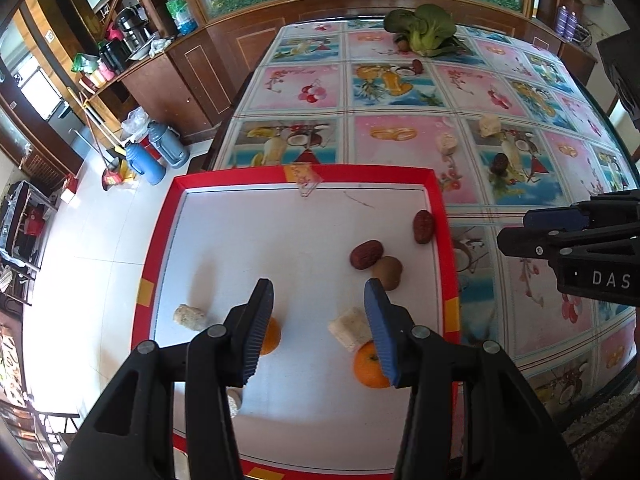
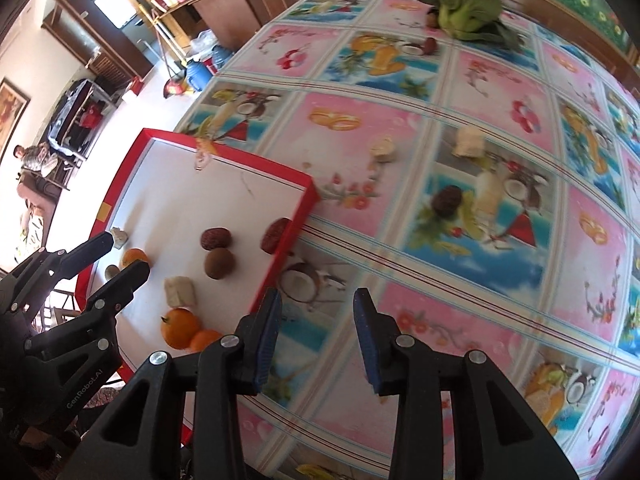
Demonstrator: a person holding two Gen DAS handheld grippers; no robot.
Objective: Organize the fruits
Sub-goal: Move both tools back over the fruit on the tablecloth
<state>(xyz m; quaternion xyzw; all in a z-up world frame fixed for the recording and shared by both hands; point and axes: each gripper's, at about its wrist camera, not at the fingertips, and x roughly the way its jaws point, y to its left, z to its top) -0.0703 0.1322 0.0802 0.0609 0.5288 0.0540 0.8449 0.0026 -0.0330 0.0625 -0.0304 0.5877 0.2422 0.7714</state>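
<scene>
My left tongs (image 1: 318,322) half hide 2 round oranges (image 1: 370,366) in the red-rimmed white tray (image 1: 438,208); both tongs gape wide, empty, my right tongs (image 2: 316,338) over the fruit-print tablecloth (image 2: 460,300).

The left wrist cam sits right above the red tray (image 1: 438,216), looking steeply down and forward along the left gripper (image 1: 320,320), with the floor off to the left and the cabinet wall at the top. The right wrist cam rides above the patterned tablecloth (image 2: 460,280) just right of the tray (image 2: 296,216), tilted, facing across the table toward the far green vegetable (image 2: 464,4). Both views share the tray, the tablecloth and that vegetable (image 1: 424,28), and each catches the other gripper at its edge.
</scene>
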